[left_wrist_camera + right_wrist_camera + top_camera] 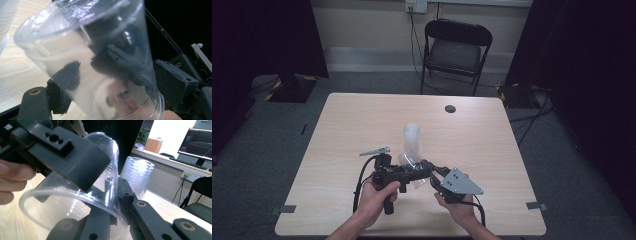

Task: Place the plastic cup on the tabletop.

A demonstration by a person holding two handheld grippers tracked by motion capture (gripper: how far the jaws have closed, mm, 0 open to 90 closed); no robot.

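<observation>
A single clear plastic cup [408, 159] lies tilted between both grippers, just off the light wooden table [362, 120]. My right gripper [117, 187] is shut on the cup's [75, 202] wall near the rim, one jaw inside and one outside. In the high view it [434, 172] carries a grey three-cornered plate. My left gripper [424, 167] reaches in from the left. The cup [82, 50] sits between the spread jaws of the left gripper [112, 90], which stands open. A stack of clear cups [412, 136] stands upright just behind, also the stack [140, 173] in the right gripper view.
A thin grey metal piece [374, 151] lies on the table left of the stack. A dark round grommet [450, 108] sits near the far edge. Beyond the table stands a black folding chair [457, 50]. A monitor [200, 143] glows in the background.
</observation>
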